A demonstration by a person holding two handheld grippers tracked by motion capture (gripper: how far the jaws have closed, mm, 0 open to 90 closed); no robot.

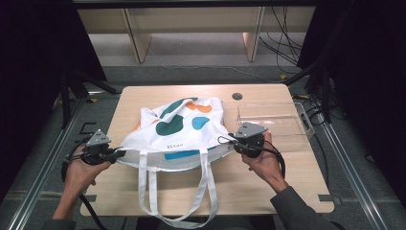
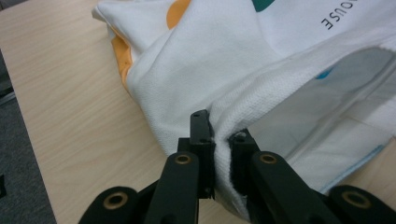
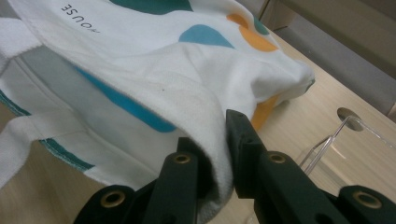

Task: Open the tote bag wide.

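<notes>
The white cloth tote bag (image 1: 174, 132), printed with green, orange and blue rounded shapes, lay at the middle of the wooden table (image 1: 287, 187). Its woven fabric looked soft and creased. The left gripper (image 2: 219, 154) and right gripper (image 3: 217, 154) each pinched its mouth edge.

Two black handheld grippers: the left gripper (image 1: 116, 154) and right gripper (image 1: 229, 140) each carry a grey three-cornered plate behind the fingers (image 2: 201, 140) and trail a black cable. Brass-coloured rivets stud the linkages below the fingers. A grey sleeve (image 1: 299, 208) covers the right forearm.
</notes>
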